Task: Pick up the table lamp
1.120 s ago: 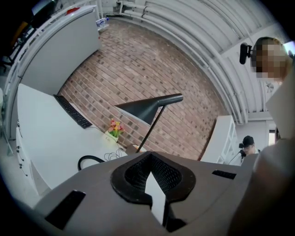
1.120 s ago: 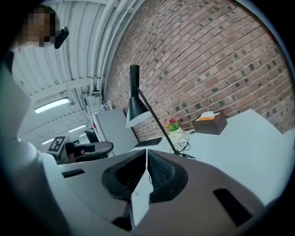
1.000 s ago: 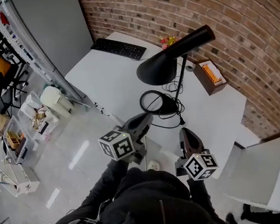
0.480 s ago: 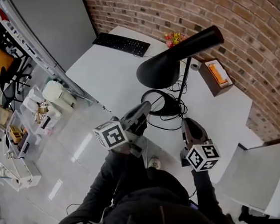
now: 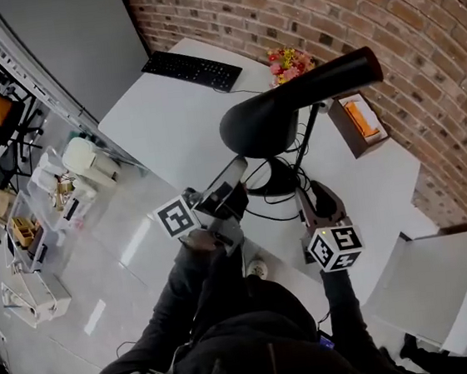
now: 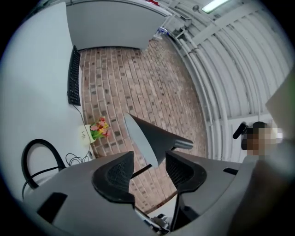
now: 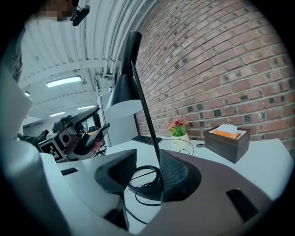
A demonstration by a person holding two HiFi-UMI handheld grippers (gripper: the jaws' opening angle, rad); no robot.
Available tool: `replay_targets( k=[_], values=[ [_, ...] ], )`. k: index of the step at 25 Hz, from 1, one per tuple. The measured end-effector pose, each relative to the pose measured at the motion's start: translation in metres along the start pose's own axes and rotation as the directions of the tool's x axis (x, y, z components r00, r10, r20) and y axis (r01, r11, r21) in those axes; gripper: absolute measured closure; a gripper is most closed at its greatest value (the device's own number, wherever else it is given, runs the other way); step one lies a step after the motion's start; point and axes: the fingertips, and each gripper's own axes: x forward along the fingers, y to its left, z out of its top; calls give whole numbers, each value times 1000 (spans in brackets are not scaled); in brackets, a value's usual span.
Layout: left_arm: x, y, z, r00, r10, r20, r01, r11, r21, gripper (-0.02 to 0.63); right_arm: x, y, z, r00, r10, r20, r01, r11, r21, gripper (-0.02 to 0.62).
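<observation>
The black table lamp stands on the white table (image 5: 167, 122). Its cone shade (image 5: 262, 125) hangs over the ring base (image 5: 271, 178), with a thin stem (image 5: 304, 144) between them. My left gripper (image 5: 234, 178) is near the base's left edge. In the left gripper view its jaws (image 6: 148, 159) have just been opening; nothing is between them and the shade (image 6: 154, 138) shows beyond the gap. My right gripper (image 5: 314, 198) is close to the stem's foot. Its jaws (image 7: 147, 159) have also just been opening, with the base (image 7: 147, 186) and stem (image 7: 144, 110) ahead, untouched.
A black cable (image 5: 274, 211) loops off the base toward me. A keyboard (image 5: 191, 69), a flower pot (image 5: 286, 60) and a wooden tissue box (image 5: 358, 121) stand along the brick wall. Shelving and clutter (image 5: 58, 193) fill the floor at the left.
Both grippers have moved forward toward the lamp. Both pairs of jaws, shut in the earlier frames, now stand apart. The left gripper has rolled.
</observation>
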Motion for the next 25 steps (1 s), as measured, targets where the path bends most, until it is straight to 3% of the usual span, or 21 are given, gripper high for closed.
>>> replay_targets(
  k=[7, 14, 19, 22, 25],
  values=[
    [11, 7, 14, 999, -42, 27, 43, 998, -45, 396, 40, -13, -6, 999, -8, -40, 4, 997, -80, 477],
    [19, 4, 19, 994, -106, 16, 107, 992, -72, 400, 64, -18, -24, 995, -24, -94, 15, 996, -89, 477],
    [21, -1, 21, 986, -169, 13, 169, 982, -85, 460, 77, -25, -33, 991, -63, -118, 48, 991, -125, 478],
    [21, -8, 22, 975, -221, 29, 223, 969, -104, 544, 80, -29, -38, 988, -94, -126, 73, 985, -159, 537],
    [21, -8, 22, 970, -240, 48, 244, 959, -141, 552, 80, -29, -38, 988, -101, -113, 79, 980, -185, 541]
  ],
)
